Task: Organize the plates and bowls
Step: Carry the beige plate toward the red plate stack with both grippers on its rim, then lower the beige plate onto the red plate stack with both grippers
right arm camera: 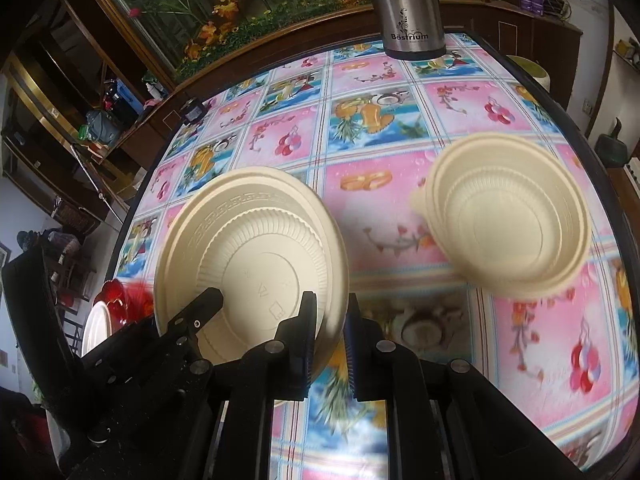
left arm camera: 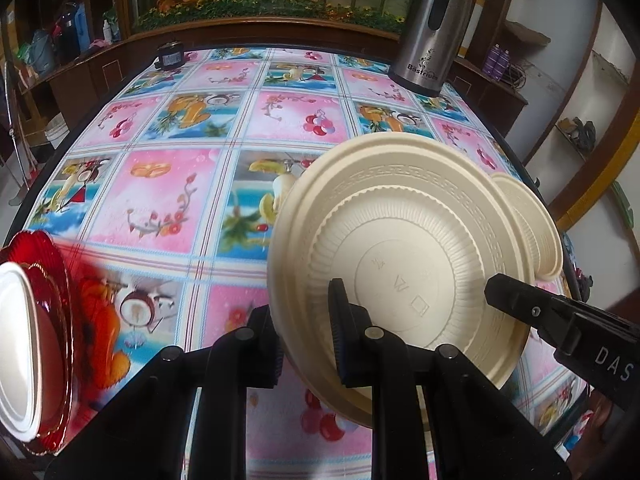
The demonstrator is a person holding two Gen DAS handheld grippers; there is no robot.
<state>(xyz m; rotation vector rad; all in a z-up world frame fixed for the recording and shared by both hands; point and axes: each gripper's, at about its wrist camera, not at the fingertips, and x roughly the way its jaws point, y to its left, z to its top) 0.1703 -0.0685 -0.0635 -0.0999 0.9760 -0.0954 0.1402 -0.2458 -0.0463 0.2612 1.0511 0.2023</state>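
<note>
Left wrist view: the left tool is clamped on the near rim of a cream plate, which is tilted and held above the surface. The plate is moulded plastic, ribbed round its well, with an embossed band. The right tool reaches in over the plate's right rim. Behind that rim peeks a cream bowl. At the surface's left edge lies a red glass dish with a white plate on it. A steel flask stands at the far right corner; the middle of the glossy, fruit-patterned cloth lies open.

Right wrist view: the right tool is closed on the plate's right rim, the left tool at its left. Here the bowl shows whole, ribbed, near the surface's right edge, well apart from the plate.
</note>
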